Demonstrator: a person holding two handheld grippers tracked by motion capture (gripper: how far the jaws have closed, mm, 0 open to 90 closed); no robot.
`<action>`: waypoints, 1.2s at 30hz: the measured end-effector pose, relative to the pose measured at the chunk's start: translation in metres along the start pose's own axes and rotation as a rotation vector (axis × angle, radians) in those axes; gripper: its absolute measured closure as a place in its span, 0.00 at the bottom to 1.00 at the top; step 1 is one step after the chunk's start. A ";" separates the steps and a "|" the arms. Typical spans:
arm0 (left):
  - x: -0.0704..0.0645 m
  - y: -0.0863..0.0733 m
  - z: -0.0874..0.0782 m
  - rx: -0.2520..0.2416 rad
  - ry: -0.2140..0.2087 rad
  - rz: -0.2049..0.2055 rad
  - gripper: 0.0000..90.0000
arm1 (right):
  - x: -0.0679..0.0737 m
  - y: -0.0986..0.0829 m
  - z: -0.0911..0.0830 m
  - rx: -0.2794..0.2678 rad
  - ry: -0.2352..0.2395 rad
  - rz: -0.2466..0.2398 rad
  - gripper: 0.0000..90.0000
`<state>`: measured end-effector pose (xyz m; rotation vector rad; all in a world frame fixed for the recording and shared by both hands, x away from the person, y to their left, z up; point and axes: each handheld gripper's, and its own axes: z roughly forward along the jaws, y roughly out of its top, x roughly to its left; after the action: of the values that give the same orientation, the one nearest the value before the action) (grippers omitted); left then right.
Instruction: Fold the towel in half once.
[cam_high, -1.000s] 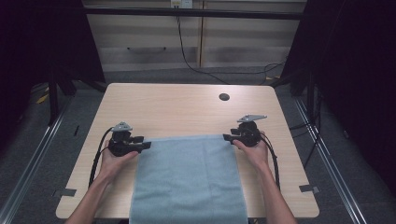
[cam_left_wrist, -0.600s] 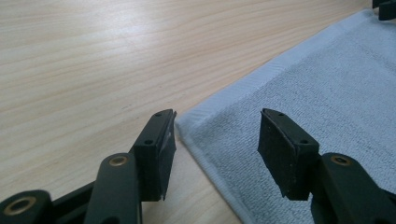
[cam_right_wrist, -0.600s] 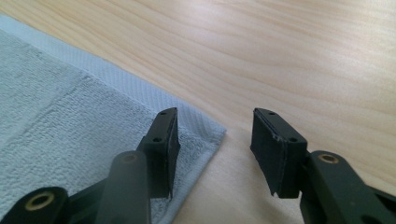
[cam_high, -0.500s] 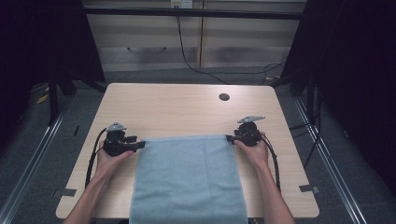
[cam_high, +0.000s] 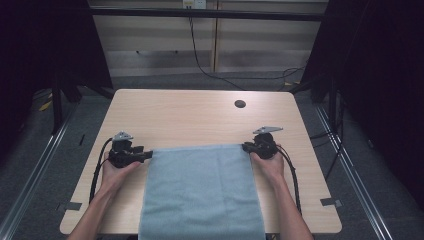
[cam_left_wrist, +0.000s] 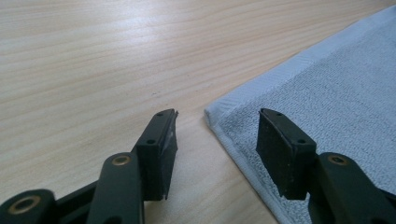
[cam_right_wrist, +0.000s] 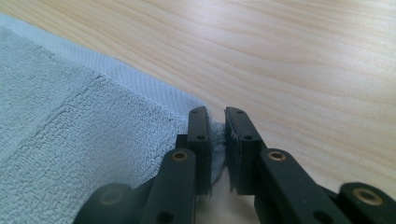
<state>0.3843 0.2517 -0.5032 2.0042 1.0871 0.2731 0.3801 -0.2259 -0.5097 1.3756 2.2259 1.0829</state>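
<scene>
Towel (cam_high: 202, 192) flat on the table's (cam_high: 200, 117) near half, hanging over the near edge, left gripper (cam_left_wrist: 217, 133) jaws apart astride its far-left corner, right gripper (cam_right_wrist: 217, 140) pinching the far-right corner.

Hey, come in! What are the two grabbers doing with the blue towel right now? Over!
Left gripper open, jaws astride the towel corner. Right gripper shut on the other far corner. Towel flat on table, near end over the edge. Nothing in the way.
</scene>
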 end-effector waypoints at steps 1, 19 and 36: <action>-0.002 0.000 0.001 -0.008 -0.002 0.005 0.53 | 0.000 0.000 0.000 -0.002 0.004 0.000 0.90; -0.030 0.005 0.020 0.045 -0.039 0.189 0.92 | 0.002 0.003 -0.008 -0.026 0.026 0.003 0.90; -0.024 0.026 -0.034 -0.167 -0.188 0.008 0.95 | 0.011 0.023 -0.066 -0.174 0.090 -0.023 0.91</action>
<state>0.3669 0.2446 -0.4577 1.8458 0.9080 0.1693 0.3491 -0.2398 -0.4473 1.2492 2.1438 1.3201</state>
